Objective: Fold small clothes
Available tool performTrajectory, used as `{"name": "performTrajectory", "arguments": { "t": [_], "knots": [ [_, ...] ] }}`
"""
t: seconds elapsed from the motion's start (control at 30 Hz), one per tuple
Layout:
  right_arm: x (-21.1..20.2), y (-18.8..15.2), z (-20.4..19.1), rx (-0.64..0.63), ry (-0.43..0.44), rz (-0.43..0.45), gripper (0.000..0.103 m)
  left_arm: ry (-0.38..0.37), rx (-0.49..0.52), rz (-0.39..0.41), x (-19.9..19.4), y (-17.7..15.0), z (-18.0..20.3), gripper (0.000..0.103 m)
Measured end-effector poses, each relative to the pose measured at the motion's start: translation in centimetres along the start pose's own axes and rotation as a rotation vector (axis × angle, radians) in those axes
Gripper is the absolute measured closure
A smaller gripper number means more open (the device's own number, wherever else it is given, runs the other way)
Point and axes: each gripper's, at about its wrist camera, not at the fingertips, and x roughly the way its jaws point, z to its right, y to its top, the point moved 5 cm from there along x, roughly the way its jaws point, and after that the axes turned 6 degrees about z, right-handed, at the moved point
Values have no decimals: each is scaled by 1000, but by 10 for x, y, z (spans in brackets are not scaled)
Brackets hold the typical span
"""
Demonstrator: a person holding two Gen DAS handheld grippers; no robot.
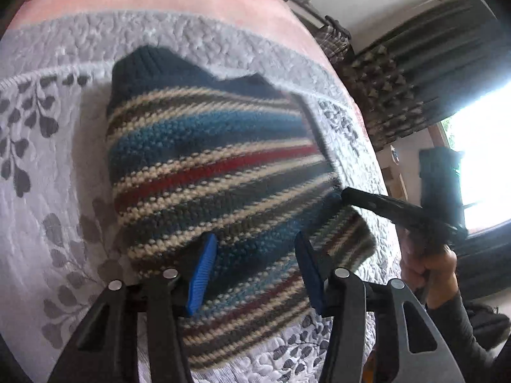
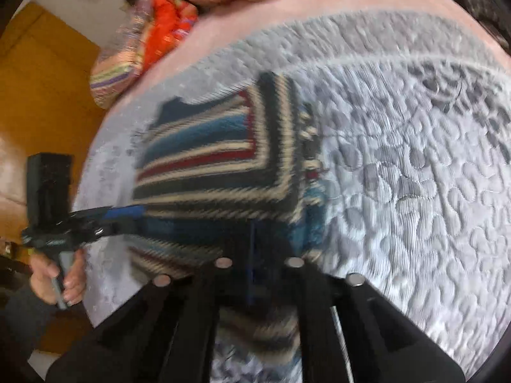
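Striped knitted sweater [image 1: 217,172], banded in navy, teal, cream, red and brown, lying on a grey quilted bedspread with a leaf print [image 1: 48,166] over a pink bed, partly folded: in the right wrist view 1 flap lies across the body with its stripes at right angles to the rest. Left claw [image 1: 252,274] open wide, its 2 blue pads low over the near part of the knit with nothing gripped; whether the pads touch the yarn cannot be told. Right claw [image 2: 252,255] with fingers drawn nearly together over dark fabric at the near edge of the sweater; it appears to pinch the knit, though blur leaves this uncertain. In the left wrist view its black tip meets the sweater's right edge, the person's hand [image 1: 428,265] behind it.

Judged step: carrying a side fold across. Risks:
- a thin pinch in loose knit may slip, dropping the flap askew;
- the unpinned body may drag along the bedspread, spoiling the fold already laid;
- open pads may snag stitches.
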Motion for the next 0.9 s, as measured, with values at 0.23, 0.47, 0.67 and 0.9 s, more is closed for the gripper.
{"name": "performTrajectory", "arguments": {
  "t": [0.23,0.47,0.67,0.9],
  "knots": [
    [18,-36,16,-12,-42,-83,103,21,11,41,-9,-32,2,43],
    [-18,-2,64,243,132,-36,74,-64,-100,116,-63,-53,-8,14],
    [25,32,76,369,318,-137,25,-41,-315,113,-66,-81,-79,13],
    [71,58,65,346,354,-220,23,-193,-460,104,-35,-81,-105,13]
  ]
}}
